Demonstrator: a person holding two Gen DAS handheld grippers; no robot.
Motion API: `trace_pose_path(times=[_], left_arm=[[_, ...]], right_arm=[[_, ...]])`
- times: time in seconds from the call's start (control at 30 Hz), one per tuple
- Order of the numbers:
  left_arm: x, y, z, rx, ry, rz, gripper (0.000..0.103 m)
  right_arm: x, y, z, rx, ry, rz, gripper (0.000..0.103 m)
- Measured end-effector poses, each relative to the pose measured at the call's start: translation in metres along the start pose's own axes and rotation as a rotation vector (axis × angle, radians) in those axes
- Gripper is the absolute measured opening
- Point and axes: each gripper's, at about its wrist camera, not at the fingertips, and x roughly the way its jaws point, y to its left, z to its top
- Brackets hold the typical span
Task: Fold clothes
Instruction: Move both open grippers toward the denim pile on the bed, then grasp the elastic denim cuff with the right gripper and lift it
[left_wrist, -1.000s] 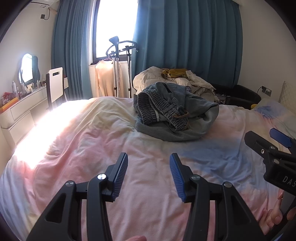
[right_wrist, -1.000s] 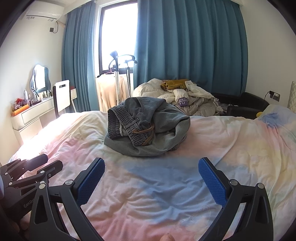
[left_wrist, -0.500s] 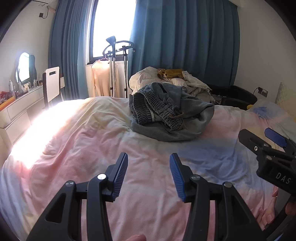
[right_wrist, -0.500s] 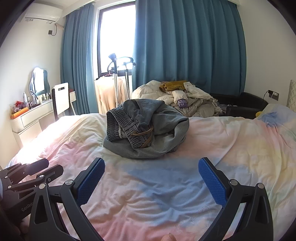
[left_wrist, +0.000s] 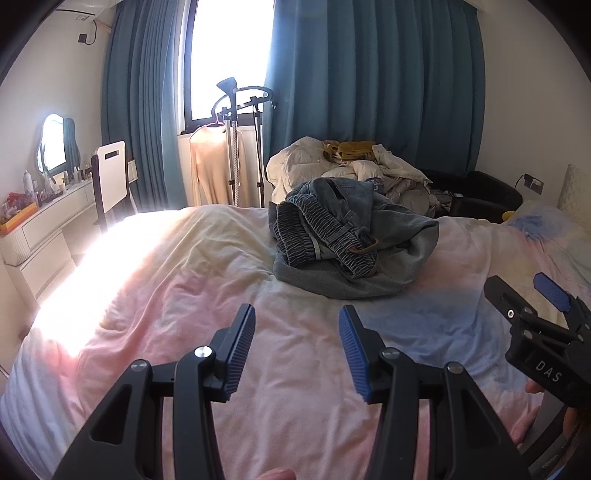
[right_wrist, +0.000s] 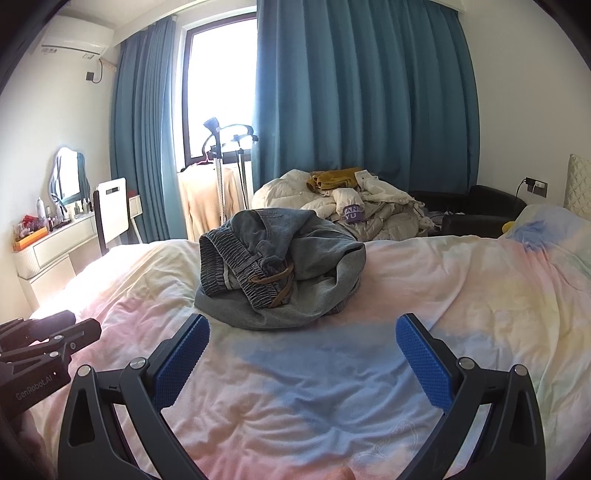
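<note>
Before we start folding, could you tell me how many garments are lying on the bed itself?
1: crumpled denim trousers with a brown belt, mid-bed beyond both grippers. Another garment could hide beneath them. The clothes pile sits behind the bed.

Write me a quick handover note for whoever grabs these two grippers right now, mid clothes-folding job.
Left gripper: open, empty, held above the bedspread, short of the clothes.
Right gripper: open wider, empty, pointed at the same spot from the right.
Jeans: one crumpled denim heap with a brown belt threaded through the waistband, lying mid-bed ahead of both grippers, untouched.
More unfolded laundry is piled beyond the bed's far edge.
Done: nothing folded that these views show.
Left: probably reach in, grab the waistband, spread the jeans flat, then fold; then the far pile.
</note>
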Motion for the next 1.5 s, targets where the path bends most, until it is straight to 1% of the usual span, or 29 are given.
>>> trace_pose_path(times=[0.1,0.17,0.27,0.37,0.43,0.5,0.57,0.67,0.73,0.83,0.9,0.97,1.0,1.03,1.07,1.1,1.13,1.17,1.2,1.23,1.27,1.33,1.43,1.5], left_arm=[[0.000,0.002,0.020,0.011,-0.025,0.013,0.049],[0.005,0.004,0.024,-0.002,-0.024,0.010,0.049],[0.017,0.011,0.019,-0.016,-0.022,0.030,0.049],[0.032,0.019,0.009,-0.041,0.010,0.030,0.048],[0.040,0.024,0.006,-0.049,0.027,0.051,0.049],[0.045,0.031,0.007,-0.077,0.034,0.041,0.048],[0.050,0.035,0.009,-0.093,0.038,0.028,0.048],[0.058,0.042,0.009,-0.096,0.031,0.045,0.048],[0.069,0.046,0.008,-0.116,0.052,0.045,0.048],[0.085,0.056,0.009,-0.159,0.084,0.025,0.048],[0.093,0.060,0.008,-0.168,0.089,0.033,0.048],[0.100,0.064,0.006,-0.179,0.105,0.030,0.048],[0.104,0.066,0.005,-0.184,0.112,0.029,0.048],[0.106,0.068,0.003,-0.195,0.114,0.018,0.048],[0.108,0.070,0.001,-0.206,0.117,0.007,0.048],[0.110,0.071,0.000,-0.210,0.122,0.007,0.048],[0.112,0.071,0.000,-0.214,0.132,0.005,0.048],[0.114,0.072,-0.001,-0.217,0.141,0.003,0.048],[0.113,0.073,0.000,-0.227,0.141,-0.005,0.048],[0.111,0.073,0.000,-0.230,0.137,-0.005,0.048],[0.109,0.073,0.000,-0.233,0.133,-0.004,0.048],[0.104,0.074,0.002,-0.244,0.131,-0.009,0.048],[0.091,0.075,0.004,-0.270,0.117,-0.033,0.048],[0.082,0.073,0.004,-0.273,0.109,-0.046,0.048]], right_arm=[[0.019,-0.004,0.003,0.004,-0.043,-0.012,0.103],[0.039,0.002,0.004,-0.019,-0.037,-0.003,0.103],[0.071,0.013,0.005,-0.059,-0.020,0.019,0.103],[0.103,0.024,0.006,-0.099,-0.003,0.041,0.103],[0.124,0.032,0.007,-0.126,0.009,0.056,0.103],[0.146,0.039,0.008,-0.153,0.020,0.071,0.102],[0.167,0.048,0.010,-0.175,0.029,0.086,0.101],[0.200,0.067,0.013,-0.194,0.039,0.121,0.098],[0.222,0.081,0.022,-0.216,0.038,0.140,0.095],[0.253,0.105,0.032,-0.257,0.034,0.163,0.091],[0.272,0.121,0.036,-0.297,0.038,0.171,0.091],[0.279,0.127,0.040,-0.311,0.040,0.156,0.089],[0.280,0.128,0.043,-0.311,0.041,0.145,0.086],[0.281,0.129,0.045,-0.312,0.041,0.134,0.075],[0.283,0.130,0.047,-0.313,0.041,0.123,0.069],[0.284,0.131,0.049,-0.313,0.041,0.112,0.068],[0.285,0.132,0.052,-0.314,0.041,0.101,0.065],[0.286,0.133,0.054,-0.314,0.041,0.090,0.053],[0.287,0.133,0.056,-0.315,0.041,0.079,0.038],[0.288,0.134,0.059,-0.316,0.042,0.068,0.032],[0.289,0.135,0.061,-0.316,0.042,0.057,0.021],[0.286,0.135,0.067,-0.309,0.038,0.043,0.007],[0.252,0.114,0.085,-0.238,0.021,0.071,0.005],[0.228,0.100,0.096,-0.195,0.005,0.065,0.005]])
